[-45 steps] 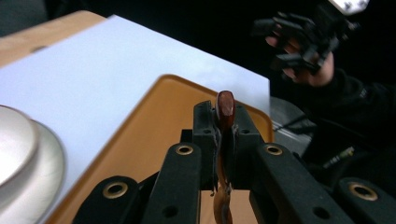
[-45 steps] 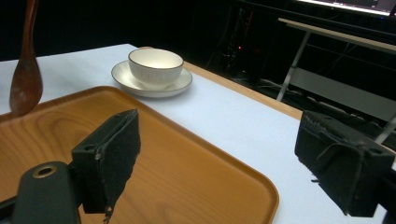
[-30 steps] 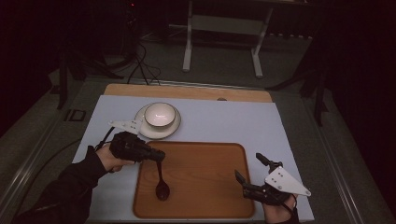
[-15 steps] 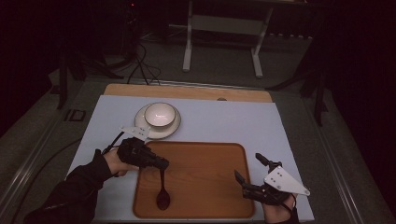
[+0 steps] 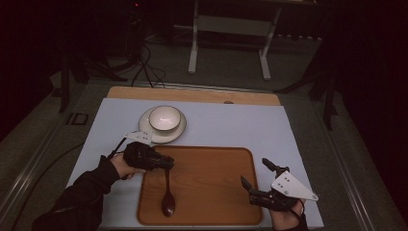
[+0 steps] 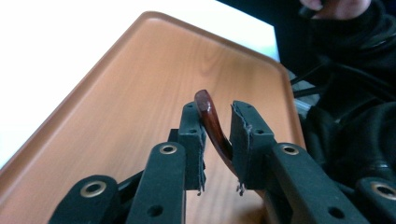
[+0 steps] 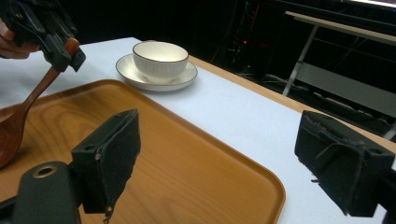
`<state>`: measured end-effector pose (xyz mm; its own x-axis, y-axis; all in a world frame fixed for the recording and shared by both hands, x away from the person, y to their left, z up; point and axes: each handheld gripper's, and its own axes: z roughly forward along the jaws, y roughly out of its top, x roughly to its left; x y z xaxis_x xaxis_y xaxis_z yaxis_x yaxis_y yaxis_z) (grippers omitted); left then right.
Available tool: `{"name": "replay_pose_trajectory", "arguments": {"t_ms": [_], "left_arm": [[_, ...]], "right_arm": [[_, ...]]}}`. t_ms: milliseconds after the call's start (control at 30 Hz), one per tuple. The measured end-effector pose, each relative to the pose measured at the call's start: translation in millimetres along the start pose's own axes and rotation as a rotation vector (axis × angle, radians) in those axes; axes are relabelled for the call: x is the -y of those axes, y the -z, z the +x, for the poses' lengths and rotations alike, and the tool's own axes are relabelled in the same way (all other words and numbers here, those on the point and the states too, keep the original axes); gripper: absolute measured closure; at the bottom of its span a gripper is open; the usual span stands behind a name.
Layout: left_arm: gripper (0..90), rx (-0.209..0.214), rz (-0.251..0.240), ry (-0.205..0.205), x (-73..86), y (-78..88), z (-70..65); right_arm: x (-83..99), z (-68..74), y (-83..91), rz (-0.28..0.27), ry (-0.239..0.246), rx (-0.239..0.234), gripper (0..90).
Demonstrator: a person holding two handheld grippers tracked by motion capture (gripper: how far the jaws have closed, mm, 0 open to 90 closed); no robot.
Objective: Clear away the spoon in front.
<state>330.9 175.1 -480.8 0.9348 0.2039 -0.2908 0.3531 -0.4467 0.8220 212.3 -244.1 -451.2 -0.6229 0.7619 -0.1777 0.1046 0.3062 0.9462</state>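
Two grippers over one wooden tray (image 5: 211, 187) on a pale mat (image 5: 231, 127).

Item 1: left gripper (image 5: 166, 164), at the tray's left rim. Against the frame a second ago it sits lower and nearer the tray. Its jaws have just been opening; in the left gripper view the pads (image 6: 194, 140) stand slightly apart with the handle between them, a sliver of gap showing on the handle's right side.

Item 2: dark red-brown spoon (image 5: 167, 195). Formerly raised with its bowl above the wood; now its bowl rests on the tray's left part, handle slanting up into the left jaws.

Item 3: right gripper (image 5: 256, 180), at the tray's right edge, jaws wide apart and empty, position unchanged.

Item 4: white bowl (image 5: 165, 119) on saucer (image 5: 179, 132), beyond the tray, unmoved.
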Motion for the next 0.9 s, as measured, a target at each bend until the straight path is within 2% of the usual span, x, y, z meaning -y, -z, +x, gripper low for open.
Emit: {"name": "replay_pose_trajectory", "arguments": {"t_ms": [33,100,133,367,500,600,633,700,900], "left_arm": [[72.9,-0.025,-0.003,0.000,2.3,-0.9,2.6],[71.5,-0.029,0.005,0.002,3.4,-1.3,4.1],[70.4,-0.046,0.012,0.004,5.9,-3.4,5.8],[67.6,-0.060,0.022,0.014,11.2,-8.3,11.6],[65.7,-0.084,0.017,0.002,13.4,-11.0,14.4],[63.4,-0.087,0.015,-0.004,14.9,-12.0,16.0],[62.6,-0.110,0.017,-0.001,16.8,-13.5,17.3],[61.7,-0.125,0.023,-0.006,19.0,-14.9,18.7],[59.7,-0.158,0.044,0.016,21.1,-20.0,22.6]], "right_arm": [[0.0,0.0,-0.1,0.000,-0.001,-0.001,14.1],[0.1,0.0,-0.2,0.001,-0.003,-0.003,14.1],[0.1,0.0,-0.2,0.002,-0.002,-0.004,14.1],[0.5,0.0,-0.9,0.008,-0.003,-0.013,14.1],[0.6,0.2,-1.4,0.010,-0.006,-0.019,14.2],[0.6,0.5,-1.3,0.009,-0.004,-0.019,14.2],[0.6,0.6,-1.3,0.010,-0.004,-0.021,14.2],[0.7,0.5,-1.5,0.012,-0.006,-0.025,14.2],[1.0,0.6,-2.3,0.014,-0.007,-0.031,14.2]]}}
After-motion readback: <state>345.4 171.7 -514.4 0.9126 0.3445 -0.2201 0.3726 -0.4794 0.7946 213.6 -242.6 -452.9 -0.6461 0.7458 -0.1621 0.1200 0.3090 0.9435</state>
